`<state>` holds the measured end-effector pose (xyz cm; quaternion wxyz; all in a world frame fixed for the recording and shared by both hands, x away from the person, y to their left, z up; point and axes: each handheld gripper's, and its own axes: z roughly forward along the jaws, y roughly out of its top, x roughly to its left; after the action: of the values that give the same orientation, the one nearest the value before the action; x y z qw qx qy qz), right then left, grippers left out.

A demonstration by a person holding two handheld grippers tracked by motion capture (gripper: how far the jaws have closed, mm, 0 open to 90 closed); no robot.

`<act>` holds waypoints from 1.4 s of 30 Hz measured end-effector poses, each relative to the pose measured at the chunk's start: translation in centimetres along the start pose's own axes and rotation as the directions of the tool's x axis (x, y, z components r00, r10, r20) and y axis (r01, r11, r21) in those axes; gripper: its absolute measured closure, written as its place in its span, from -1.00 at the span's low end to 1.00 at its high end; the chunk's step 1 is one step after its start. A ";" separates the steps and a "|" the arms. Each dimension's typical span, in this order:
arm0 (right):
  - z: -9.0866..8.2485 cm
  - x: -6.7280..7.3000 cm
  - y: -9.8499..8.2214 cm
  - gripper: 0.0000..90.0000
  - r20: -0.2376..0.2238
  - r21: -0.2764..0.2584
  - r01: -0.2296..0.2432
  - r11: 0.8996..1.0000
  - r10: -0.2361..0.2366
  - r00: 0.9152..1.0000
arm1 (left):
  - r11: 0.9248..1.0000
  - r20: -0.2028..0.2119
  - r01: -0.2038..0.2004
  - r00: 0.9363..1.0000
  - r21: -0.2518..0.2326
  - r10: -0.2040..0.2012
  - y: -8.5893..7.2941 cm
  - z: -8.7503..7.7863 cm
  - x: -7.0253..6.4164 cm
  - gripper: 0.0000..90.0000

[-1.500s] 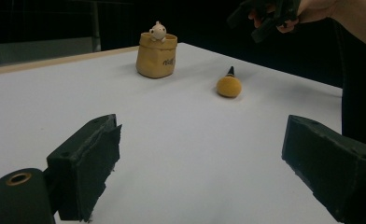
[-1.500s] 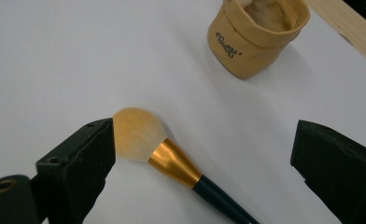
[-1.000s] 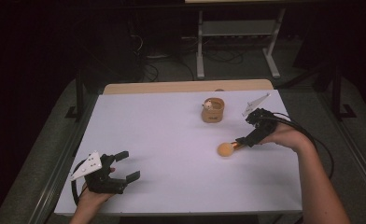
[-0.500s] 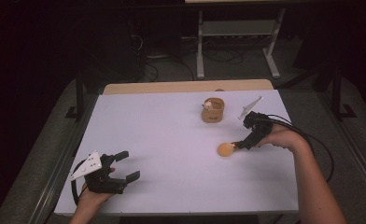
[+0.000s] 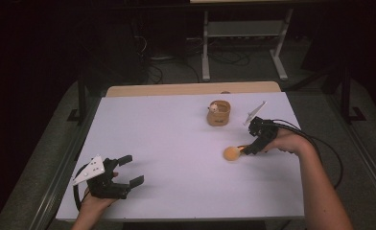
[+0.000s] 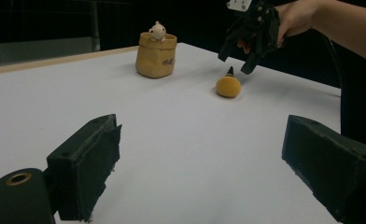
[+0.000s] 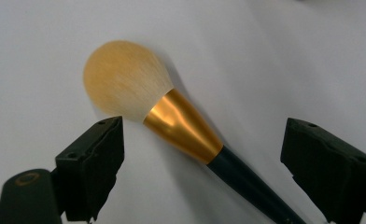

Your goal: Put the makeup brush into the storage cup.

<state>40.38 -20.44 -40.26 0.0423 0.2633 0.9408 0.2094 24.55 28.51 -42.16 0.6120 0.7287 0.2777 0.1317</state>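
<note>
Tabletop (image 5: 176,143): white surface, seen in the high view across the middle of the frame, with a bare wooden strip along its far edge.

Makeup brush (image 5: 232,153): lies flat on the tabletop, right of centre in the high view. Round orange-yellow bristle head, gold ferrule, dark handle. In the right gripper view (image 7: 181,126) it runs from the head at upper left to the handle at lower right; the handle's end leaves the frame. In the left gripper view (image 6: 228,86) the head sits in the upper middle, handle pointing away.

Right gripper (image 5: 251,146): held by the person's right hand at the right of the high view, tilted down over the brush handle. Its jaws stand apart, one on each side of the brush, and have just been closing; the brush lies between them and the pads do not press on it. Also seen at upper right of the left gripper view (image 6: 239,59).

Left gripper (image 5: 131,171): rests at the lower left of the high view, held by the left hand, well apart from the brush. Jaws wide apart, only bare tabletop between them.

Tan pouch (image 5: 218,113): stands upright near the far edge, above the brush in the high view, apart from it. A small pale figure (image 6: 158,31) pokes out of its top.
</note>
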 end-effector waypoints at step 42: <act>1.9 -0.2 -0.3 -0.25 -0.017 0.125 0.039 0.991 -0.037 0.999 | 1.000 -0.001 0.001 1.000 -0.001 -0.001 0.0 0.0 0.0 -0.76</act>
<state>40.74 -20.03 -42.13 0.0226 0.2460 0.9572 0.1510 24.57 28.52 -42.20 0.6123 0.7282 0.2783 0.1317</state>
